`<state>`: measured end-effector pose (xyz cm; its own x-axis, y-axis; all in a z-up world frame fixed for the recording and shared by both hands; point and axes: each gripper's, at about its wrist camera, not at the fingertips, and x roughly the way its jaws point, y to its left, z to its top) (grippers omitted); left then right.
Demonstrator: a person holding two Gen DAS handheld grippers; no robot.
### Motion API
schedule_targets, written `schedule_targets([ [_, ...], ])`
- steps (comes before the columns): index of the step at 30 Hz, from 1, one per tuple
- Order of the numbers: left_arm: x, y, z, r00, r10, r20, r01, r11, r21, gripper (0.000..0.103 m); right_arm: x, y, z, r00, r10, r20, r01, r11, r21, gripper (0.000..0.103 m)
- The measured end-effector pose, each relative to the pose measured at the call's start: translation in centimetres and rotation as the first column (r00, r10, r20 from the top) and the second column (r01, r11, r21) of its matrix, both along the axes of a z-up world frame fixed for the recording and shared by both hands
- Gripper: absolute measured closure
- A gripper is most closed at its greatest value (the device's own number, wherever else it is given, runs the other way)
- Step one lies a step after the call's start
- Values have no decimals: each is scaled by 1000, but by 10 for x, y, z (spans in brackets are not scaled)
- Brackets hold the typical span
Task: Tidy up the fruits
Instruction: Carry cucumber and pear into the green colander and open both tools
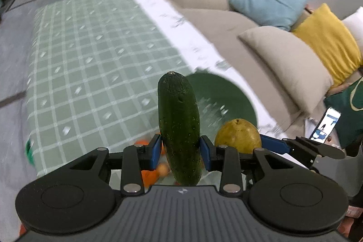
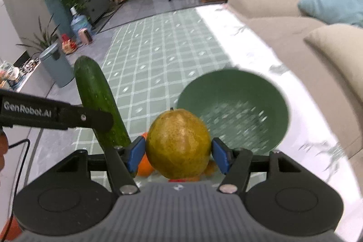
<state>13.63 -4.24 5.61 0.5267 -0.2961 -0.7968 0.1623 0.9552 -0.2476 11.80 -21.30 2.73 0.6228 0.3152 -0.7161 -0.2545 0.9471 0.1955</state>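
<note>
My left gripper (image 1: 180,151) is shut on a dark green cucumber (image 1: 179,126) that stands upright between the blue pads. My right gripper (image 2: 178,153) is shut on a yellow-green pear (image 2: 178,143). The pear (image 1: 237,136) and the right gripper's finger also show in the left wrist view, just right of the cucumber. The cucumber (image 2: 99,101) shows at the left of the right wrist view. A green bowl (image 2: 267,92) sits ahead on the table, empty as far as I can see; it shows blurred in the left wrist view (image 1: 231,94). Orange fruits (image 2: 145,166) lie below the grippers.
A green checked tablecloth (image 1: 90,49) with a white border covers the table. A beige sofa (image 1: 226,22) with blue, yellow and beige cushions runs along the right. A phone (image 1: 325,126) leans at the right. A bin (image 2: 56,67) and plants stand at the left.
</note>
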Motion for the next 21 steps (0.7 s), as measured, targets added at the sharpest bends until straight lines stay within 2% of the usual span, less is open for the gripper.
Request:
schedule_targets([
  [5, 32, -31, 3, 998, -52, 26, 51, 998, 30, 62, 23, -17, 12, 999, -10, 41, 13, 997, -72, 42],
  [8, 50, -46, -5, 997, -78, 24, 76, 996, 54, 62, 41, -26, 8, 1000, -17, 27, 19, 995, -102, 42],
  [15, 82, -66, -44, 991, -128, -39, 132, 984, 118, 62, 77, -33, -30, 998, -12, -59, 3, 988, -157, 43],
  [21, 92, -71, -71, 983, -148, -105, 163, 975, 152, 62, 98, -29, -66, 992, 17, -128, -41, 981, -188, 43],
])
